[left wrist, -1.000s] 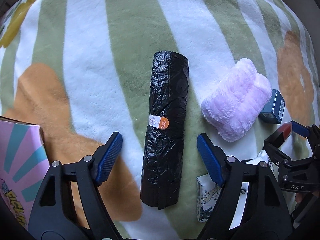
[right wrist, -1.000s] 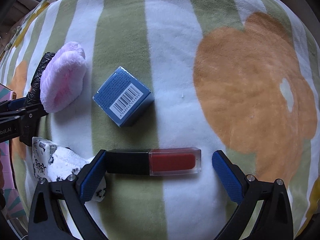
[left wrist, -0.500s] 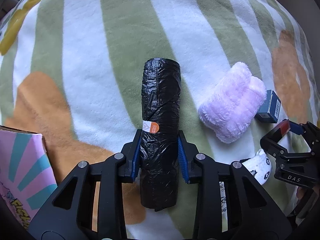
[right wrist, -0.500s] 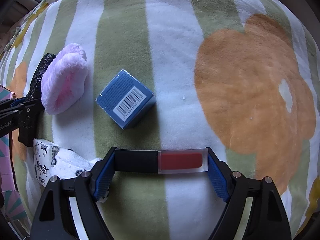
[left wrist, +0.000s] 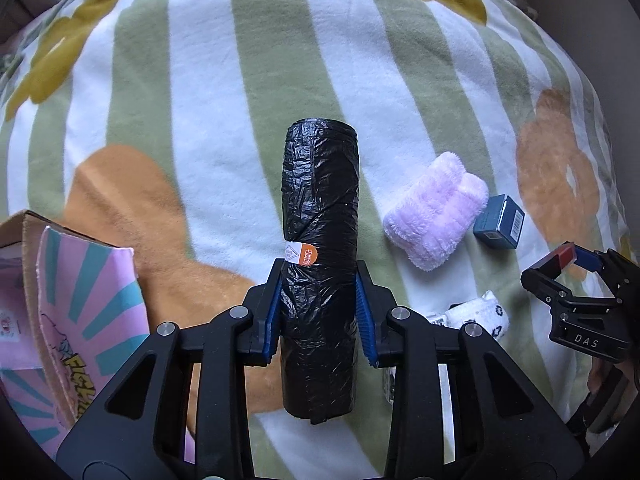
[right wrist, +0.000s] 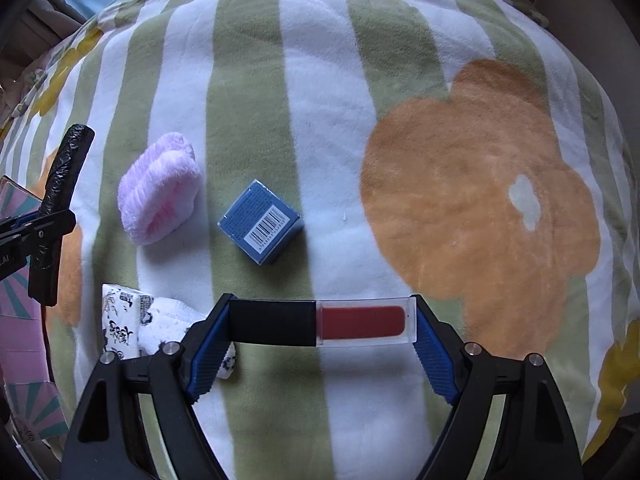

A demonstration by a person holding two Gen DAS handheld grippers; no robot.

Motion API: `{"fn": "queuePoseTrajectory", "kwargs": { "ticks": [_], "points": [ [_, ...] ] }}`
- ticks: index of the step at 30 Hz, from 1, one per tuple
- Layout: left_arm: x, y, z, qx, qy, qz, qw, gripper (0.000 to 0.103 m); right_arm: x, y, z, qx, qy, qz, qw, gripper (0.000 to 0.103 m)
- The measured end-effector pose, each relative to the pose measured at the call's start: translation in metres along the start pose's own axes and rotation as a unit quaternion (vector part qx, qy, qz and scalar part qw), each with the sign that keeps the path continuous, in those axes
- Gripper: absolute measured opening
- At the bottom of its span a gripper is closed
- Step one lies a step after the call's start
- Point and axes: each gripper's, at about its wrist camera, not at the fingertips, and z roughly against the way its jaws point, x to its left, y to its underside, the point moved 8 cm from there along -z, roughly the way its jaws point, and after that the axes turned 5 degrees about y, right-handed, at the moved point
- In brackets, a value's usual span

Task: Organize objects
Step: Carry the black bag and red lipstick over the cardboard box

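While clamped on the black bag roll [left wrist: 319, 264] near its label, left tool [left wrist: 320, 312] holds it lengthwise above the striped blanket [left wrist: 200, 80]. Right tool [right wrist: 320, 334] pinched end-to-end on the lip gloss tube [right wrist: 322, 322]. Lilac towel [right wrist: 160, 188], blue box [right wrist: 260, 222] just beyond; patterned socks [right wrist: 132, 320] near-left; pink box [left wrist: 60, 320] far left

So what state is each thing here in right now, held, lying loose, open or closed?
Left tool: closed on the black bag roll, which is lifted.
Right tool: closed endwise on the red lipstick tube, capped.
Fluffy pink cloth: folded, lying loose on the blanket.
Blue box: closed, lying loose.
Patterned white socks: lying loose.
Pink carton: flap open.
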Motion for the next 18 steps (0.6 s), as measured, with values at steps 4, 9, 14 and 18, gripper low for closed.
{"fn": "queuePoseTrajectory", "kwargs": {
  "ticks": [4, 9, 14, 18],
  "points": [
    [-0.01, 0.0, 0.033, -0.021, 0.003, 0.006, 0.9998, 0.029, 0.002, -0.003, 0.038, -0.02, 0.0, 0.001, 1.0, 0.08],
    [-0.017, 0.009, 0.075, -0.046, 0.0, 0.016, 0.9988, 0.029, 0.037, -0.043, 0.074, -0.043, -0.001, 0.005, 0.999, 0.08],
    [-0.016, 0.027, 0.126, -0.068, -0.009, 0.013, 0.9975, 0.029, 0.06, -0.038, 0.107, -0.062, -0.008, 0.012, 0.998, 0.08],
    [-0.015, 0.05, 0.156, -0.076, -0.018, 0.02, 0.9967, 0.028, 0.073, -0.026, 0.128, -0.071, -0.013, 0.021, 0.997, 0.08]
  ]
}}
